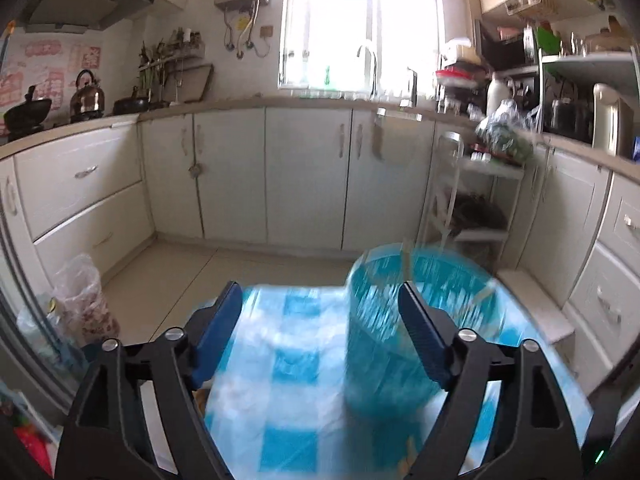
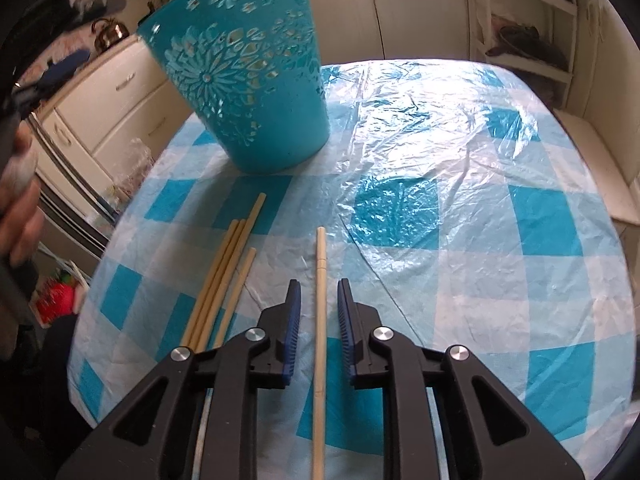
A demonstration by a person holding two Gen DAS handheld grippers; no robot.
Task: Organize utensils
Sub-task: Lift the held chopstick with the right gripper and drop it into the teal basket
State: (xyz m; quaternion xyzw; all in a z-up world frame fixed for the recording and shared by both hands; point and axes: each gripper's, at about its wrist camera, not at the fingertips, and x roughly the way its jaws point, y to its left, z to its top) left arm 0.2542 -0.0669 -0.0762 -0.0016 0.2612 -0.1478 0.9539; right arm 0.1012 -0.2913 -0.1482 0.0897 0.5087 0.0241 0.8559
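A turquoise cut-out basket (image 2: 248, 80) stands upright at the far left of the table with the blue checked cloth (image 2: 480, 200). One pale chopstick (image 2: 320, 256) lies on the cloth between the jaws of my right gripper (image 2: 319, 282), with a gap on each side, so the gripper is open. Several more chopsticks (image 2: 224, 280) lie in a bundle just to its left. In the left wrist view the picture is blurred. My left gripper (image 1: 318, 286) is wide open and holds nothing, and the basket (image 1: 376, 320) sits behind its right finger, with pale stick ends at its rim.
A hand (image 2: 20, 208) shows at the left edge of the right wrist view. White cabinets (image 1: 308, 176) ring the room. A white shelf rack (image 1: 480, 208) stands beyond the table and a plastic bag (image 1: 80, 300) sits on the floor at left.
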